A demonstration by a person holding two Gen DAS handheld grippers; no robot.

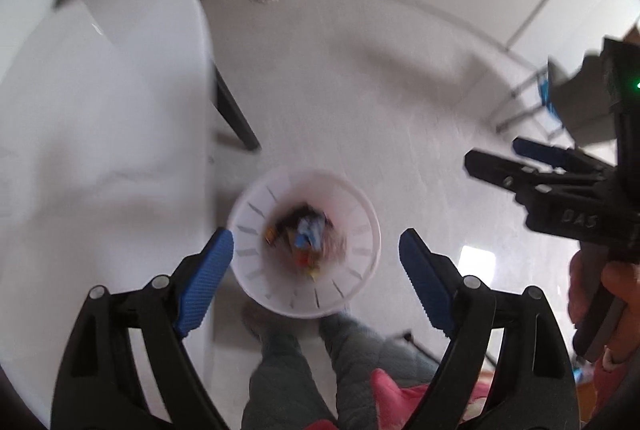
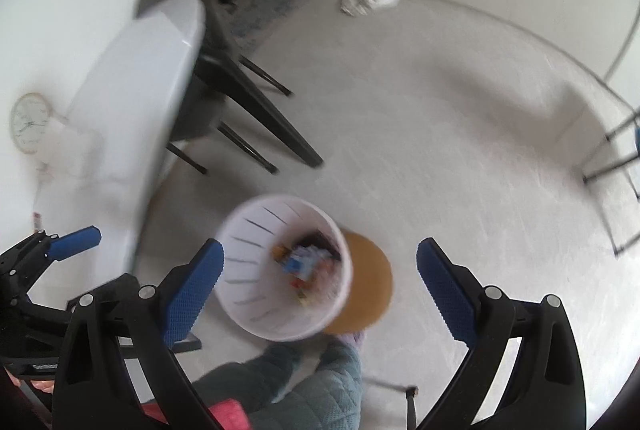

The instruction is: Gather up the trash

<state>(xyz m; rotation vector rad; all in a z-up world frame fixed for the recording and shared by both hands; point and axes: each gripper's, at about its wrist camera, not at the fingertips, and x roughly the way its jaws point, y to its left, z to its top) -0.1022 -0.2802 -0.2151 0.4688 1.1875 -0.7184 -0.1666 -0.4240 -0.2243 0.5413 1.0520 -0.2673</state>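
**Two open hand-held grippers above one trash-filled bin**

One white slotted wastebasket (image 1: 305, 244) stands on the pale floor (image 1: 400, 102), just beside the edge of the white desk (image 1: 100, 110). Two hand-held grippers hang over it, both pointing steeply down. The left hand-held gripper (image 1: 316, 280) has its two blue-padded fingers (image 1: 204, 282) spread wide, nothing between them; the bin shows in the gap. The right hand-held gripper (image 2: 320, 288) likewise stands with its blue pads far apart and nothing held. In the left wrist view the right tool appears at the right edge, gripped by a hand (image 1: 612, 310) around its handle.

Inside the wastebasket lies a blurred heap of mixed trash (image 2: 308, 264): dark, blue, orange and red scraps, too smeared to count or name singly. In the right wrist view a round brown disc (image 2: 368, 282) lies on the floor, partly under the bin's far side.

Below the bin, the person's two legs in grey-green quilted trousers (image 2: 316, 382) are seen. One round clock (image 2: 30, 122) lies on the desk. One white crumpled bundle (image 2: 370, 0) sits on the floor by the far wall.
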